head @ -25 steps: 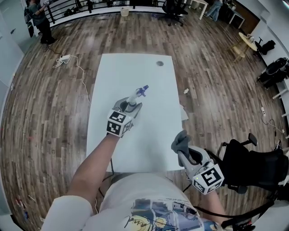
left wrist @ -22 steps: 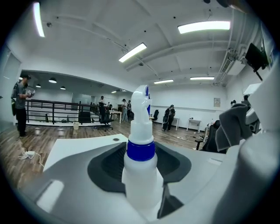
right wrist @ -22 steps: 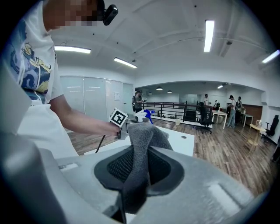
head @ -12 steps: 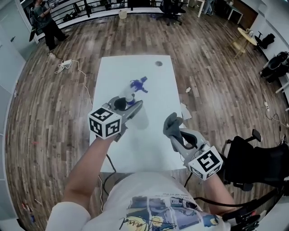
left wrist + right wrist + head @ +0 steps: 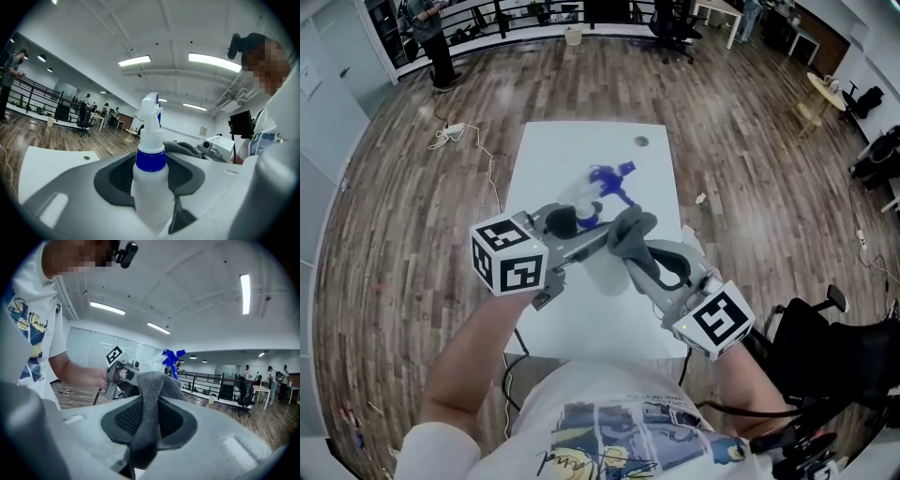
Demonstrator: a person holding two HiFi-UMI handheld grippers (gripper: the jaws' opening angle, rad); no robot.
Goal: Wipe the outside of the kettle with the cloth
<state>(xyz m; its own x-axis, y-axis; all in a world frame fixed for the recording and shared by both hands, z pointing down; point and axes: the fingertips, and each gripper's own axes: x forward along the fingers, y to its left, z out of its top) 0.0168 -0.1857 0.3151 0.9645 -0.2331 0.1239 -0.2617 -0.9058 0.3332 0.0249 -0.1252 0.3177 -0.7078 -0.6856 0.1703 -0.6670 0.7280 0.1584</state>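
My left gripper (image 5: pixel 581 225) is shut on a white spray bottle (image 5: pixel 602 183) with a blue collar and blue trigger head. In the left gripper view the bottle (image 5: pixel 151 178) stands upright between the jaws, which clamp its body. My right gripper (image 5: pixel 639 251) is shut on a folded grey cloth (image 5: pixel 630 229). In the right gripper view the cloth (image 5: pixel 152 401) sticks up out of the jaws, with the bottle's blue head (image 5: pixel 172 359) and the left gripper (image 5: pixel 119 376) close behind it. Both grippers are raised above the table, tips almost together. No kettle is in view.
The white table (image 5: pixel 558 150) lies below, with a small round grommet (image 5: pixel 640 142) near its far edge. Wooden floor surrounds it. A black office chair (image 5: pixel 825 347) stands at the right. A cable with a power strip (image 5: pixel 450 129) lies on the floor at the left. A person (image 5: pixel 431 37) stands far back.
Both grippers have risen. The right gripper with the cloth swung left from the table's right edge until it sits next to the spray bottle. The left gripper lifted the bottle toward the camera.
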